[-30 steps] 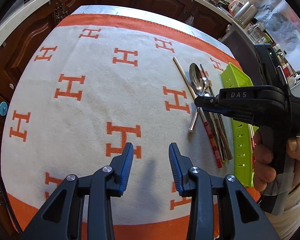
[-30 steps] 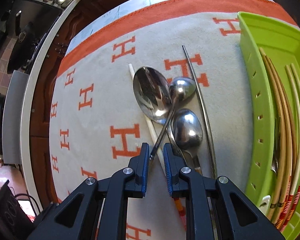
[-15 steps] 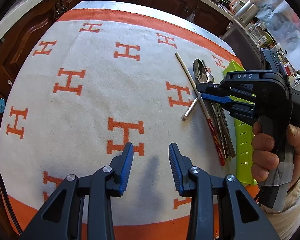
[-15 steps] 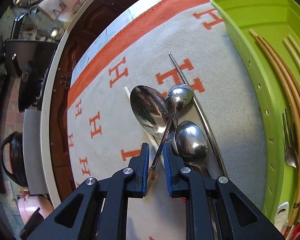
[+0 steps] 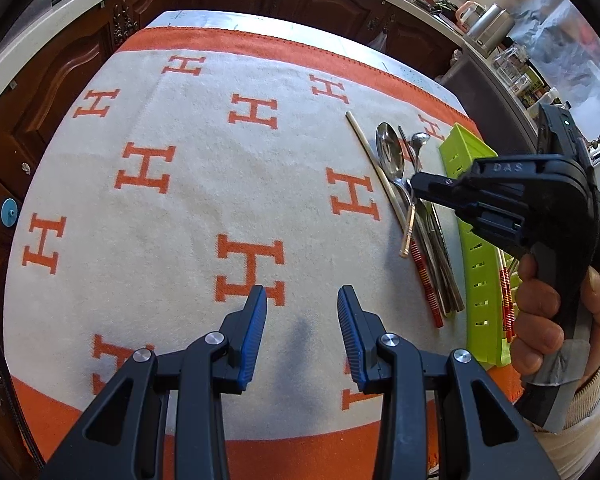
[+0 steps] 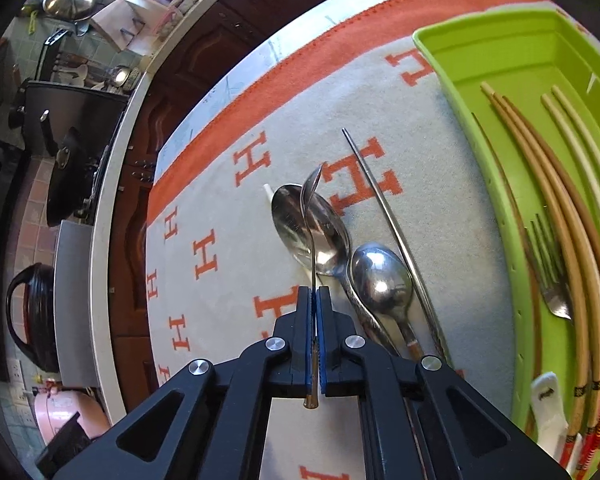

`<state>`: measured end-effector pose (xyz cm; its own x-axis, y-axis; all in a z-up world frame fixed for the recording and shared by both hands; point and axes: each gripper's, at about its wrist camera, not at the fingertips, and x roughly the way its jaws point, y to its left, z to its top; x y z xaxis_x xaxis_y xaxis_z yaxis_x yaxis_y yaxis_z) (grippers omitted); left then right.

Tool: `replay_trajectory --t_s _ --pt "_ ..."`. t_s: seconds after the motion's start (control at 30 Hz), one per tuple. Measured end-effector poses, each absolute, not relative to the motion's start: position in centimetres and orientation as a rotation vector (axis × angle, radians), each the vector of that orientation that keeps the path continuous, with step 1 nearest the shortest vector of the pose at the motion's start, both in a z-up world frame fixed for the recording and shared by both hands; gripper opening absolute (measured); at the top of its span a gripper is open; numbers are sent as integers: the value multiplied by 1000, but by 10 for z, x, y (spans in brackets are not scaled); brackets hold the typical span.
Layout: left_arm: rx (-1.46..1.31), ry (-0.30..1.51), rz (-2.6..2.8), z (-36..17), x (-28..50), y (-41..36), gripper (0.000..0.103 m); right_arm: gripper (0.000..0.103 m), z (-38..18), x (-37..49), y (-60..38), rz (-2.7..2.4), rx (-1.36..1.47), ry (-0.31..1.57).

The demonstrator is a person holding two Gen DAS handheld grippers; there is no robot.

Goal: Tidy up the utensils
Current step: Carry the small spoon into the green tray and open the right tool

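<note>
Right gripper (image 6: pixel 314 300): its jaws have just been closing and now pinch the thin handle of the small spoon (image 6: pixel 310 216); the blue pads meet on it, with the handle's end poking out behind them.
Just changed: a second ago this spoon lay flat on the others between parted jaws; now it is rolled on edge, bowl lifted ahead of the claw.
Meaning for the task: in my judgement the pick is made, and the carry to the green tray (image 6: pixel 460 92), to the right of the claw, comes next.
Left gripper (image 5: pixel 302 322): jaws part open, nothing between them, hovering over bare cloth, well to the left of the utensils.
Remaining pile: just ahead and right of the right claw lie the large spoon (image 6: pixel 296 220), a second spoon (image 6: pixel 382 280), a metal chopstick (image 6: pixel 384 208) and a pale chopstick (image 5: pixel 374 172) partly under them.
Tray contents: curved-looking wooden chopsticks (image 6: pixel 556 200) with red-banded ends and a fork (image 6: pixel 550 276).
Materials: polished steel spoons, mirror-bright and slippery; ribbed blue rubber pads; rigid slotted plastic tray; soft woven blanket (image 5: pixel 204 200), cream with orange H marks.
Risk: the thin handle could pivot between the pads.
</note>
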<state>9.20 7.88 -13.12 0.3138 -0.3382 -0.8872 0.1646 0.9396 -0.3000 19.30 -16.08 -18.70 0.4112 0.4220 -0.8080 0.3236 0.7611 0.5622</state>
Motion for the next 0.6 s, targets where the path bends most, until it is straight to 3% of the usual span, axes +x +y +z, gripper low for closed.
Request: replay_trajectory --t_s 0.6 --pt "-136 1247 -415 -123 107 17 35 2 -109 74 -282 -20 591 1087"
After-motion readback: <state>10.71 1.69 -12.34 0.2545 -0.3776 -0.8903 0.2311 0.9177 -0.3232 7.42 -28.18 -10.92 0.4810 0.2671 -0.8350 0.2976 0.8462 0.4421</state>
